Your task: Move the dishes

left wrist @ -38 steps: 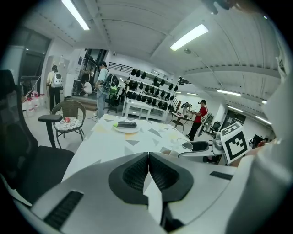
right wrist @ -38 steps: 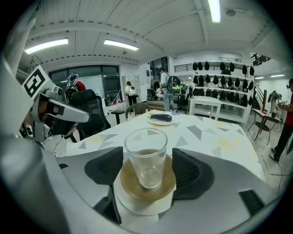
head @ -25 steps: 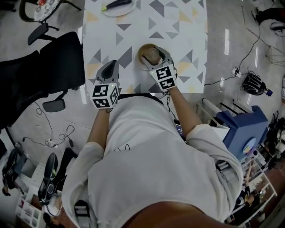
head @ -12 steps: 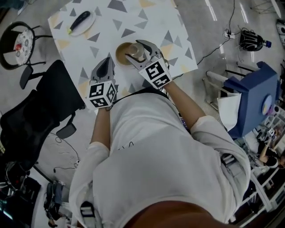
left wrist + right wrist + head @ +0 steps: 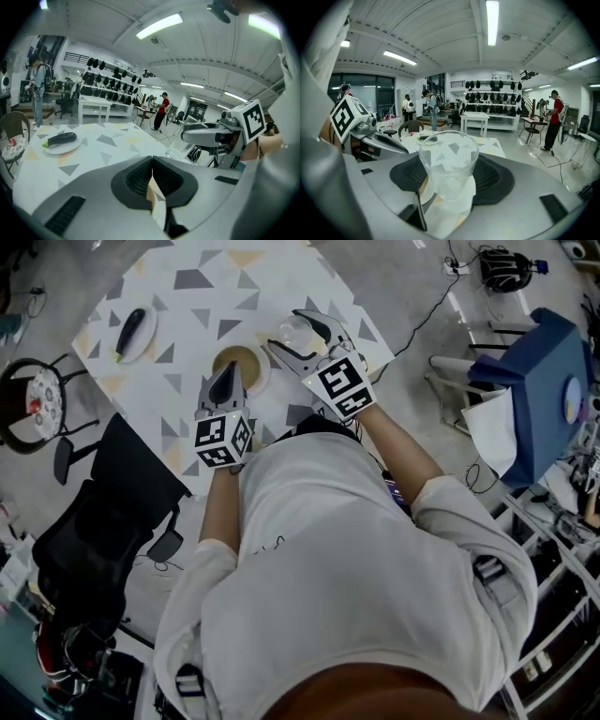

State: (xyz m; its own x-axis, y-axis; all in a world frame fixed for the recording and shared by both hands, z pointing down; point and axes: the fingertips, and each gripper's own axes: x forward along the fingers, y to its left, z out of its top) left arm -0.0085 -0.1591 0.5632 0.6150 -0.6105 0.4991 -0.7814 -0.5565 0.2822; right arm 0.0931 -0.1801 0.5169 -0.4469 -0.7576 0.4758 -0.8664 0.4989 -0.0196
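Gripping a clear glass point(image 5: 449, 159), the right gripper point(image 5: 292, 336) has its jaws wide and pressed on it; the left gripper point(image 5: 151, 180) has its jaws together, empty. Brown saucer point(image 5: 242, 360) and vegetable plate point(image 5: 131, 332) sit on the table point(image 5: 281, 268), probably yet to move.

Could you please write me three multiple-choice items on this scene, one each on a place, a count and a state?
1. Where does the eggplant lie?
A on the white plate
B on a chair
C on the floor

2. How many flat dishes rest on the table?
A one
B two
C four

3. How do the jaws of the left gripper stand?
A wide apart
B closed on a spoon
C together, with nothing between them

Answers:
1 A: the head view shows the eggplant lying across that plate.
2 B: only the white plate and the tan saucer rest there.
3 C: the left gripper view shows its pads meeting, while the right gripper holds the glass.
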